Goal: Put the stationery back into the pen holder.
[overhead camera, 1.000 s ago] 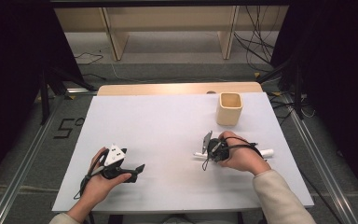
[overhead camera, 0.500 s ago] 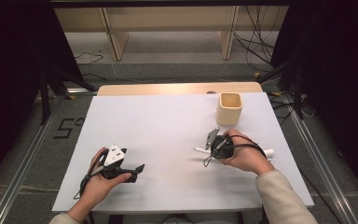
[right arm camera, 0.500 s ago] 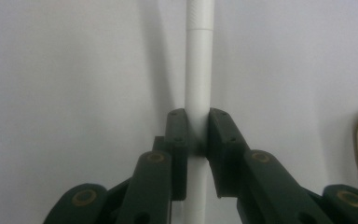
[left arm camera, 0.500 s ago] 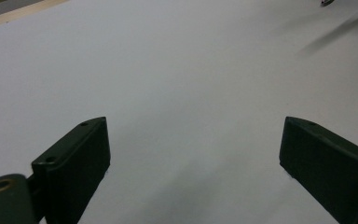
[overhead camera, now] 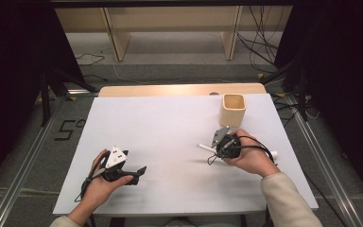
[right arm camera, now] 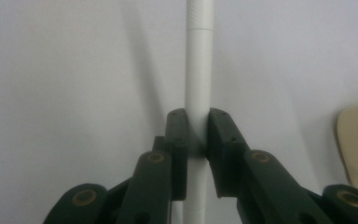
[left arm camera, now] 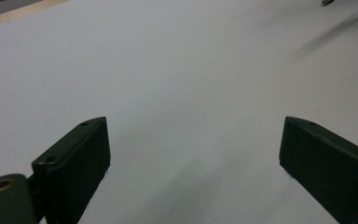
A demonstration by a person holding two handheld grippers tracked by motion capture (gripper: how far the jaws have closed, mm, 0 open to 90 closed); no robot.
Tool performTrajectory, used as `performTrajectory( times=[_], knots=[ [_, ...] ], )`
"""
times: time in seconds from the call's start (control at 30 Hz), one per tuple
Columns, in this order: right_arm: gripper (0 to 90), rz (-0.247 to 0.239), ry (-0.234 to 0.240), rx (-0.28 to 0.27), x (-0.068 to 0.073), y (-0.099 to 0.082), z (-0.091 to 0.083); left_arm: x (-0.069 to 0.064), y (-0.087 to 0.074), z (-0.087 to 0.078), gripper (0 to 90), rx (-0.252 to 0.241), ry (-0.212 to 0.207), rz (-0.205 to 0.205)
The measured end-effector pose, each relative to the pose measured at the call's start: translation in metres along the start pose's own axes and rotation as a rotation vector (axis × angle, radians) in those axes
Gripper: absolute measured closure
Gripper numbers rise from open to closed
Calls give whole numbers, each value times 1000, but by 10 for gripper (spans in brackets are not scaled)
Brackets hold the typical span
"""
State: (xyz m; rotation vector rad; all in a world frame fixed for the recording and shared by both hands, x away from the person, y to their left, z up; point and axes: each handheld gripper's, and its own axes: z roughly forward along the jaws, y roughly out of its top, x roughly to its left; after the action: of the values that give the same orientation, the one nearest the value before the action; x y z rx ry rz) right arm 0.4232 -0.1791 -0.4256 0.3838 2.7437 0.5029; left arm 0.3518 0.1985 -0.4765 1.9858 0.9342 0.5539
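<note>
I see a white tabletop (overhead camera: 170,142) with a bare wooden strip (overhead camera: 179,90) along its far edge, set on a grey floor. Beyond it stands pale wooden shelving (overhead camera: 170,28), and loose black cables (overhead camera: 260,42) lie on the floor toward 1 o'clock. Dark curtains close in both sides, and metal rails (overhead camera: 23,165) run along the floor at left and right. A mark reading "5" (overhead camera: 66,130) sits on the floor at about 9 o'clock from the table's centre.

On the table, toward 2 o'clock, a tan square cup (overhead camera: 232,109) stands upright with its mouth open. It also shows as a pale edge (right arm camera: 356,140) at the right of the right gripper view.

My right gripper (overhead camera: 217,148) sits just on the near side of the cup, at about 3 o'clock, held in the right hand (overhead camera: 248,153). Its jaws are pinched on a white pen (right arm camera: 198,93), which runs straight up between them in the right gripper view. From above, one end of the pen (overhead camera: 203,147) pokes out toward 9 o'clock, and what I take to be its other end shows past the hand; it looks lifted just off the surface, though I can't be sure.

My left gripper (left arm camera: 193,154) is at 7 o'clock in the left hand (overhead camera: 99,182), jaws spread wide over bare tabletop, well apart from the pen and cup. Between the two grippers the surface lies open.
</note>
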Motion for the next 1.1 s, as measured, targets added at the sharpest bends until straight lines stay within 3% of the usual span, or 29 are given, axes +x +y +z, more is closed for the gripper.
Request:
performTrajectory(
  times=[0.17, 0.5, 0.83, 1.1],
  knots=[
    [794, 63, -28, -74, 0, -7, -3, 0, 0, 0, 85, 1, 0, -3],
    [794, 118, -34, -158, -3, -13, -7, 0, 0, 0, 86, 2, -1, -4],
    [794, 255, -98, -296, -11, -23, -16, 1, 0, 0, 86, 1, -1, -5],
    [794, 321, -108, -348, -15, -28, -18, 1, 0, 0, 86, 3, -2, -3]
  ],
)
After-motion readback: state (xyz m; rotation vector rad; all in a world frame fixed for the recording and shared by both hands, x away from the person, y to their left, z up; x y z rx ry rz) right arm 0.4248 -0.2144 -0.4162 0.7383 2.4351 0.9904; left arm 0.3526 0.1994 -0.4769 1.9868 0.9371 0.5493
